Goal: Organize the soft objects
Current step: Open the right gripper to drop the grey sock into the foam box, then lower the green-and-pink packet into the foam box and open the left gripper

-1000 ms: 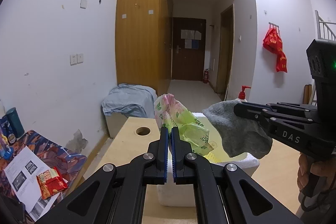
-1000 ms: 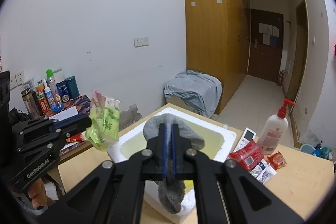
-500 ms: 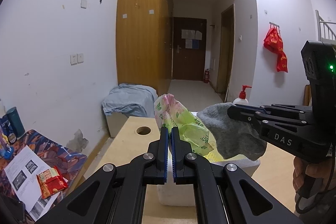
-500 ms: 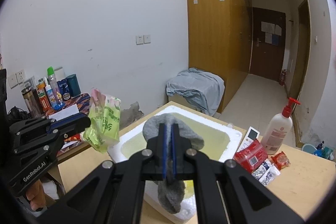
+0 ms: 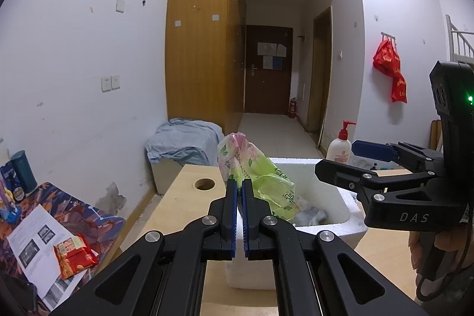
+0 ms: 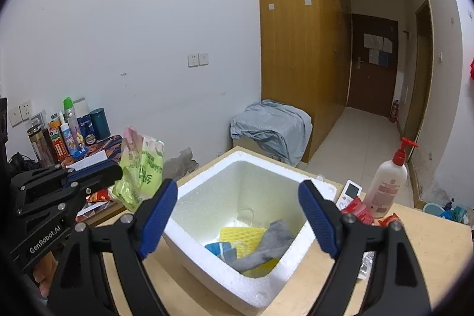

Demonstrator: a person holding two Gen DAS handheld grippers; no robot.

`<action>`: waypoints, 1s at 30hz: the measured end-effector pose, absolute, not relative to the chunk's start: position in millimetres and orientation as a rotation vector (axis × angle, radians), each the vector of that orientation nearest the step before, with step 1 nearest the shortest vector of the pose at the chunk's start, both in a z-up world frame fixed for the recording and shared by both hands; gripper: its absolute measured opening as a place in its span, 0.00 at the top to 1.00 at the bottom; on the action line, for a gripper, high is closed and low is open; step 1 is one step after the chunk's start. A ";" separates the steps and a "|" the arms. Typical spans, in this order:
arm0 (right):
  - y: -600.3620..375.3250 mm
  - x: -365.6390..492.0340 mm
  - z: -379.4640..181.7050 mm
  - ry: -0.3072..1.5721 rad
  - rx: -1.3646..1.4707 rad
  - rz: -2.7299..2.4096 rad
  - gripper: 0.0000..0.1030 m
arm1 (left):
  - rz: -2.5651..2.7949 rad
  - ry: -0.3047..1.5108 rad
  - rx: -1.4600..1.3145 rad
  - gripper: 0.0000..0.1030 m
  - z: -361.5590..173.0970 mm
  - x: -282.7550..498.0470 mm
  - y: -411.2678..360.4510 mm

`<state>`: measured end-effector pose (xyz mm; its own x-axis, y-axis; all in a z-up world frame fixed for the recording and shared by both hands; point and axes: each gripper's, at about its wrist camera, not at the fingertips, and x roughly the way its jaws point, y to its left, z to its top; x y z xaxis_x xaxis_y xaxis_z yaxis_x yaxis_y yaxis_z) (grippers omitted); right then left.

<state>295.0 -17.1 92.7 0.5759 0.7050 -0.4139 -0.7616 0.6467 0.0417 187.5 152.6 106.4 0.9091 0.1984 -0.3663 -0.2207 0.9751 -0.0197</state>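
Observation:
My left gripper [image 5: 239,191] is shut on a green flowered tissue pack [image 5: 254,173] and holds it in the air by the left rim of the white foam box [image 5: 320,222]. The pack [image 6: 142,168] and the left gripper [image 6: 114,172] also show in the right wrist view. My right gripper [image 6: 237,215] is open and empty above the foam box [image 6: 296,179]. A grey sock [image 6: 266,246] lies inside the box on a yellow cloth [image 6: 240,236] and a blue item [image 6: 220,248]. The right gripper [image 5: 337,159] also shows in the left wrist view.
The box stands on a wooden table [image 6: 429,253] with a cable hole [image 5: 204,183]. A lotion pump bottle [image 6: 386,182], a remote [image 6: 351,193] and red snack packets [image 6: 357,211] lie right of the box. A low side table with bottles [image 6: 69,132] is at left.
My right gripper has opened and the grey sock has dropped into the foam box. The left gripper still holds the tissue pack in about the same place.

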 end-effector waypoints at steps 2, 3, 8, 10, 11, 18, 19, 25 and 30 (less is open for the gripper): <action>-19.9 294.6 92.9 0.416 -0.144 0.856 0.16 | 0.215 0.373 -0.061 0.97 106.7 187.7 153.2; -21.8 294.5 93.1 0.415 -0.140 0.857 0.16 | 0.216 0.372 -0.060 0.97 106.7 187.5 153.1; -29.9 292.0 94.2 0.408 -0.136 0.850 0.16 | 0.213 0.371 -0.060 0.97 106.8 186.2 151.8; -33.7 290.6 94.6 0.404 -0.132 0.846 0.15 | 0.210 0.372 -0.057 0.97 106.7 186.4 150.1; -35.8 290.3 95.0 0.402 -0.130 0.843 0.14 | 0.209 0.372 -0.056 0.97 107.3 187.0 149.2; -58.1 290.8 96.1 0.396 -0.107 0.809 0.13 | 0.198 0.378 -0.053 0.97 109.0 194.7 141.0; -61.7 291.1 96.3 0.395 -0.104 0.803 0.13 | 0.192 0.379 -0.050 0.97 109.0 196.4 139.3; -77.0 291.1 95.7 0.392 -0.107 0.762 0.13 | 0.169 0.383 -0.038 0.97 108.2 206.5 127.7; -90.5 291.7 93.5 0.396 -0.099 0.725 0.12 | 0.142 0.387 -0.029 0.97 108.0 217.0 118.8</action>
